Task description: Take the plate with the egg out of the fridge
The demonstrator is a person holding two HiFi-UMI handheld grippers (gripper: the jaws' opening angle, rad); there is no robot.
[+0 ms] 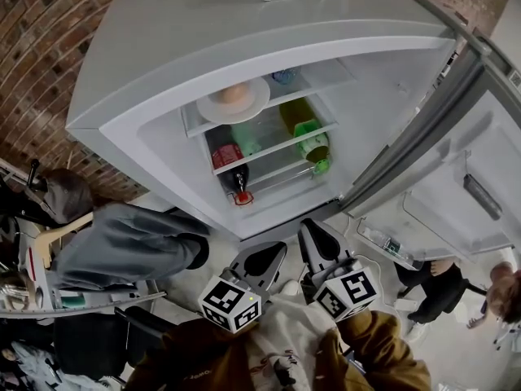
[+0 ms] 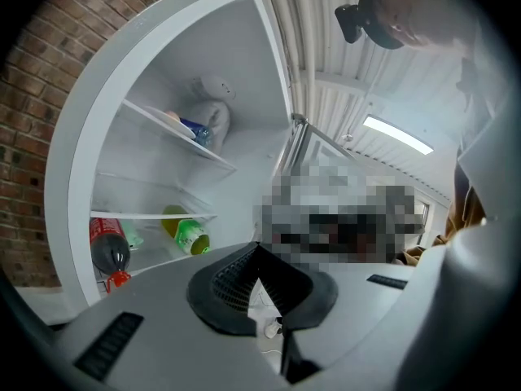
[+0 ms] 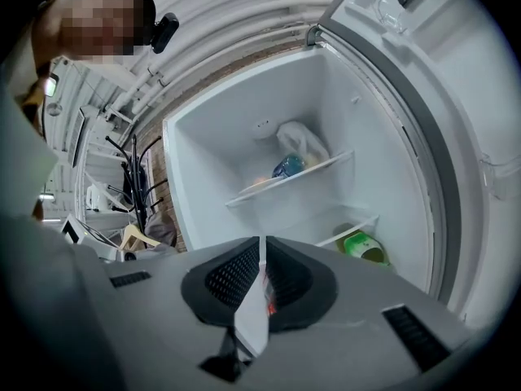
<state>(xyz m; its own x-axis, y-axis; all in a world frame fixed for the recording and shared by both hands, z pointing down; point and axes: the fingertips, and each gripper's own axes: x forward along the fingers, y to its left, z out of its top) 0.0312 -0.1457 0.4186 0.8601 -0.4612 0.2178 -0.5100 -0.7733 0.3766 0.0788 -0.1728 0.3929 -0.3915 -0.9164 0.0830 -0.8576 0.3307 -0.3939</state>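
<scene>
Left tongs (image 1: 279, 248) and right tongs (image 1: 308, 226) are closed and empty below the fridge (image 1: 163, 72). Open them, reach its top shelf (image 1: 326, 77), pinch the plate (image 1: 213, 111) rim, and keep the egg (image 1: 234, 94) level.

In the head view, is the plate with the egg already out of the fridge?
No, the plate with the egg on it sits on the top shelf inside the open fridge.

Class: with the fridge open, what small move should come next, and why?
Probably open the right gripper and raise it toward the plate holding the egg on the upper shelf: it and the left gripper hang low before the fridge, jaws shut and empty.
</scene>
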